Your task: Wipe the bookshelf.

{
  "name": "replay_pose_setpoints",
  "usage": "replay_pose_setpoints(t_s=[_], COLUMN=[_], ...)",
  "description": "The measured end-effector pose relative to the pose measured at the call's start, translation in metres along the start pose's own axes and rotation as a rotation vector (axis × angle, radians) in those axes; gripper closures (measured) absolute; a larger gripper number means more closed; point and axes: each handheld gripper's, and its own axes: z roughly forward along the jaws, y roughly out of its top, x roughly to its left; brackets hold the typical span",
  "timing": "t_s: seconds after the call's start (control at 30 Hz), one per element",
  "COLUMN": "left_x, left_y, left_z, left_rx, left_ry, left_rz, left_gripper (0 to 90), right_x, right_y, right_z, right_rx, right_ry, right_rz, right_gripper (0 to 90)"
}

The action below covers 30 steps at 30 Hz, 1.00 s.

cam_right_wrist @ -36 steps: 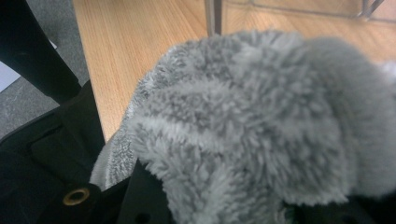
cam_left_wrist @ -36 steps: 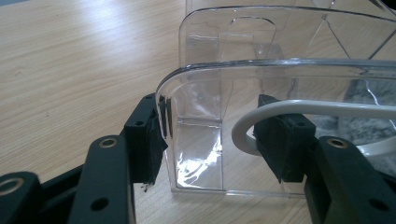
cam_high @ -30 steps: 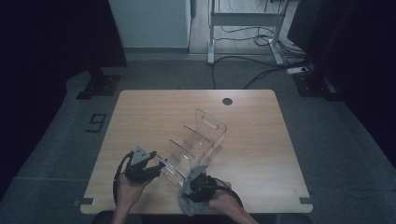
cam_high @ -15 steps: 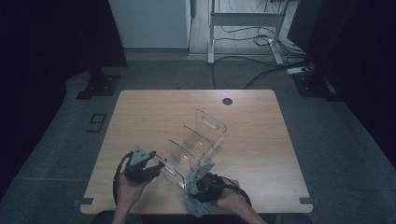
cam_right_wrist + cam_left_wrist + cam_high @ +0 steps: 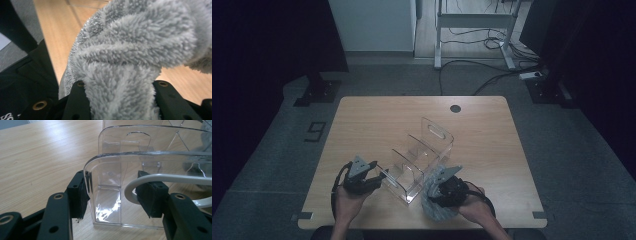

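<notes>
Looks like a wipe-down of the clear plastic organizer (image 5: 419, 157), sitting lower middle of the table (image 5: 362, 120) in the high view. The left gripper (image 5: 384, 175) pinches its near end wall, probably to stop it sliding. The right gripper (image 5: 432, 192), lower center, is clamped on a bunched grey cloth (image 5: 439, 210). The left gripper view shows the pads (image 5: 80, 195) squeezing the wall; the right gripper view shows fluffy cloth (image 5: 130, 57) wedged between the jaws.

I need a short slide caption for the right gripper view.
Right gripper shut on a bunched grey fleece cloth above the wooden table.
</notes>
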Motion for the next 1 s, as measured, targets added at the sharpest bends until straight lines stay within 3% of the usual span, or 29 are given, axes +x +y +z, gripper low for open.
replay_pose_setpoints(t_s=[0.5,1.0], left_x=[0.001,0.002], left_y=[-0.001,-0.002], left_z=[0.0,0.001], left_rx=[-0.008,-0.009], left_ry=[-0.001,-0.007], left_rz=[-0.005,-0.013], left_gripper=[44.8,44.7], right_x=[-0.036,-0.065], right_y=[-0.004,-0.019], right_z=[-0.042,-0.075], right_rx=[-0.094,-0.135], right_ry=[-0.092,-0.188], right_rz=[0.089,0.159], right_gripper=[64.7,64.5])
